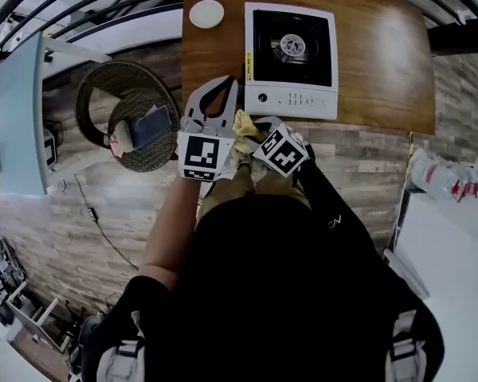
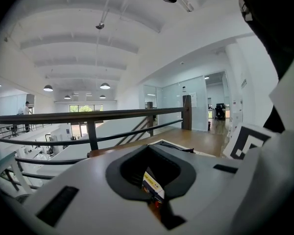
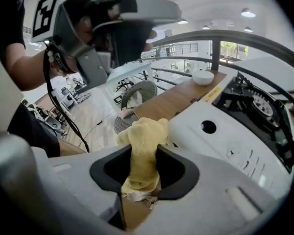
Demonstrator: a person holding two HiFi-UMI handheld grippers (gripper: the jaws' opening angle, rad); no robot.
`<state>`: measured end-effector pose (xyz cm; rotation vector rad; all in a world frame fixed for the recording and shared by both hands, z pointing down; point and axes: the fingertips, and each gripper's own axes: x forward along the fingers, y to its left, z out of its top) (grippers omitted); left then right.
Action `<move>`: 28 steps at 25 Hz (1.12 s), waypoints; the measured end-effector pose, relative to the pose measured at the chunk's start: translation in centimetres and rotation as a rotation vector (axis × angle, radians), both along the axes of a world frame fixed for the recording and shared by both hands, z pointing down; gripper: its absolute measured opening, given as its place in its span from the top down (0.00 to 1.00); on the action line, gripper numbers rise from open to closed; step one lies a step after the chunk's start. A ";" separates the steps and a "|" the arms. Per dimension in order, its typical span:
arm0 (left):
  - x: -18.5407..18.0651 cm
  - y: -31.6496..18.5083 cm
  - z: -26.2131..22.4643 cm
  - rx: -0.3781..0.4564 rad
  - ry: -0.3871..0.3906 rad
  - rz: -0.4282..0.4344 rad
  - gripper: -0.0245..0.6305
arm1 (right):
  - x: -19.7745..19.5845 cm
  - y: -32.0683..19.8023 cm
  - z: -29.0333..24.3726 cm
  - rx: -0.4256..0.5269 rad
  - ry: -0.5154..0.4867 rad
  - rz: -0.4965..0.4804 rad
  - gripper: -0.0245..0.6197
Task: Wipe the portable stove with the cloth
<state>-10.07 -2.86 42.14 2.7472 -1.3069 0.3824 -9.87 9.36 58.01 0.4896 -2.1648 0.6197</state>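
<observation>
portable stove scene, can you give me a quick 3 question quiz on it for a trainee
1. True or false: the right claw is shut on the yellow cloth.
2. Relative to the portable stove, the small white bowl stands: A on its burner; B to its left on the wooden table; C on the floor.
3. What does the left claw hold?
Key: 1 true; 2 B; 3 nothing, it is shut and empty.
</observation>
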 end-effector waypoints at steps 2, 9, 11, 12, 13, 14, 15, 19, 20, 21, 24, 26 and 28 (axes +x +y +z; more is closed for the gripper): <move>0.5 0.2 0.0 0.003 0.001 0.012 0.95 | 0.8 -0.3 0.6 -0.008 0.022 0.053 0.75; 4.9 0.9 0.2 0.007 0.001 0.068 0.95 | 6.4 0.1 0.7 0.006 0.059 0.184 0.75; 6.8 1.5 0.5 0.001 0.004 0.091 0.95 | 9.0 0.3 0.6 0.008 0.070 0.210 0.75; 7.8 1.8 0.7 -0.002 0.002 0.098 0.95 | 10.3 0.4 0.6 0.007 0.073 0.222 0.75; 8.8 1.9 0.8 -0.005 0.000 0.102 0.95 | 11.7 0.4 0.7 0.005 0.076 0.233 0.75; 9.9 2.1 0.9 -0.009 0.002 0.103 0.95 | 13.1 0.5 0.8 0.003 0.079 0.244 0.75; 11.0 2.3 0.9 -0.013 0.006 0.103 0.95 | 14.5 0.6 0.9 0.001 0.084 0.255 0.75; 15.1 3.3 0.7 -0.019 0.013 0.096 0.95 | 20.1 1.6 1.3 -0.011 0.095 0.299 0.75; 16.0 3.6 0.6 -0.021 0.017 0.093 0.95 | 21.3 1.9 1.4 -0.013 0.095 0.306 0.75; 16.8 3.8 0.5 -0.023 0.022 0.090 0.95 | 22.3 2.0 1.5 -0.015 0.095 0.311 0.75; 18.8 3.6 0.3 -0.014 0.013 0.085 0.95 | 24.2 2.0 1.9 -0.019 0.090 0.299 0.75; 19.8 3.3 0.1 -0.008 0.007 0.076 0.95 | 24.4 2.1 1.8 -0.018 0.083 0.247 0.75; 20.5 2.9 -0.2 -0.007 0.017 0.059 0.95 | 24.7 2.4 1.5 -0.010 0.073 0.177 0.75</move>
